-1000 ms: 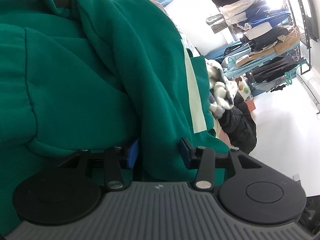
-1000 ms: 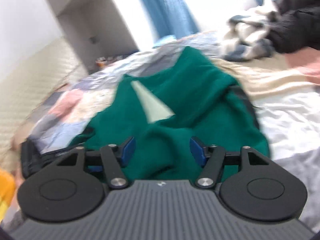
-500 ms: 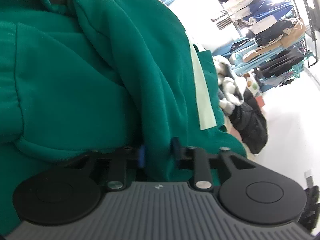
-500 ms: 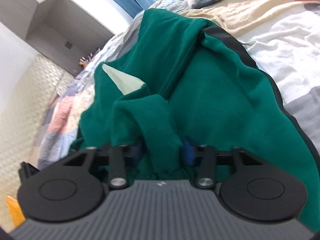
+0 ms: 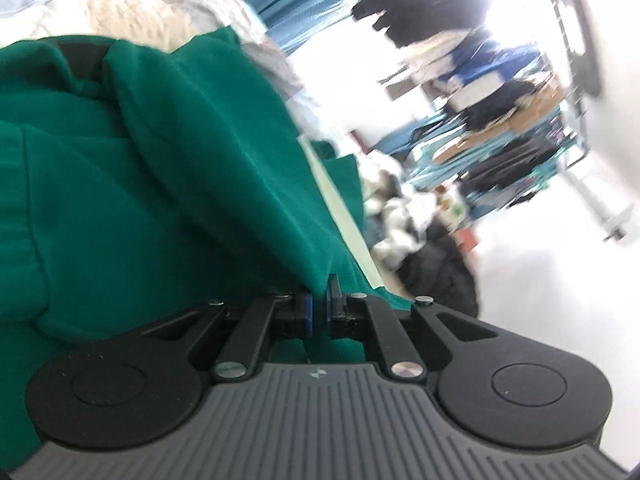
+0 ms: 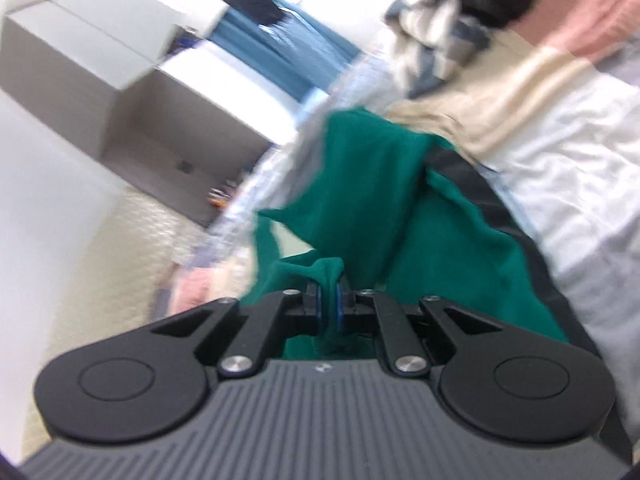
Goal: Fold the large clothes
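A large green garment (image 5: 160,184) with a pale stripe and a black trim lies bunched on a bed. In the left wrist view it fills the left half of the picture, and my left gripper (image 5: 319,312) is shut on a fold of its fabric. The right wrist view shows the same green garment (image 6: 384,200) spread over the bedding, with my right gripper (image 6: 329,306) shut on a pinched ridge of the cloth. Both pairs of blue pads sit close together with green fabric squeezed between them.
The bed has a patchwork cover (image 6: 568,128) in cream, white, pink and grey. A heap of other clothes (image 6: 440,20) lies at its far end. A clothes rack (image 5: 492,128) stands beyond the bed, and a white cabinet (image 6: 132,92) is by the wall.
Both grippers went from open, with green fabric between their pads, to shut on that fabric. The right wrist view has tilted and swung sideways; the left view has lifted a little.
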